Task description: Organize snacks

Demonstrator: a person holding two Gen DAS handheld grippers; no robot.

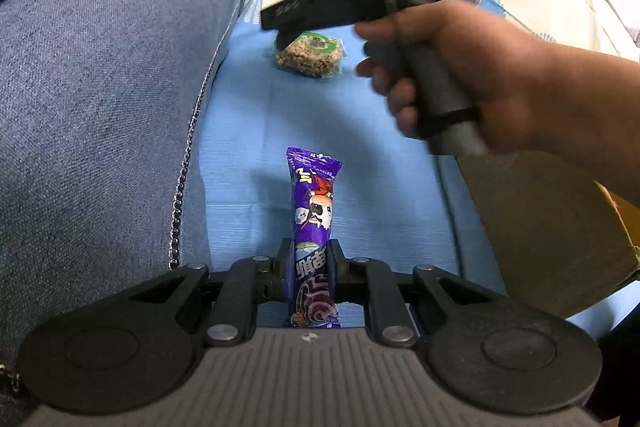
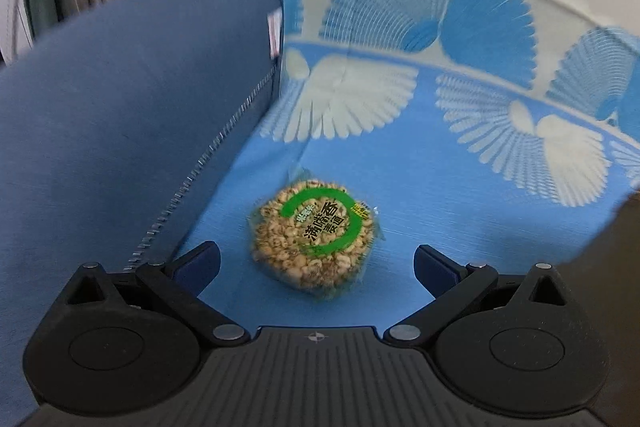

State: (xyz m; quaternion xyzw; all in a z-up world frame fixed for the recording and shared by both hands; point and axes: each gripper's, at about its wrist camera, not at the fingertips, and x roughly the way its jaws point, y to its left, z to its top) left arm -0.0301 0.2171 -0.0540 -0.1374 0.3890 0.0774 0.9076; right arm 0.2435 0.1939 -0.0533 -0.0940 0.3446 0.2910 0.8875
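Now right gripper [image 2: 316, 263], jaws wide and empty, faces the puffed cake [image 2: 316, 237] lying just ahead near the cloth's [image 2: 440, 227] left edge; left gripper [image 1: 310, 259] clamps the purple bar [image 1: 314, 227].

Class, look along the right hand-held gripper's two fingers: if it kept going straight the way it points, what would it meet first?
Most likely the round puffed-grain cake, lying on the blue mat between the open right hand-held gripper fingers; depth is uncertain.
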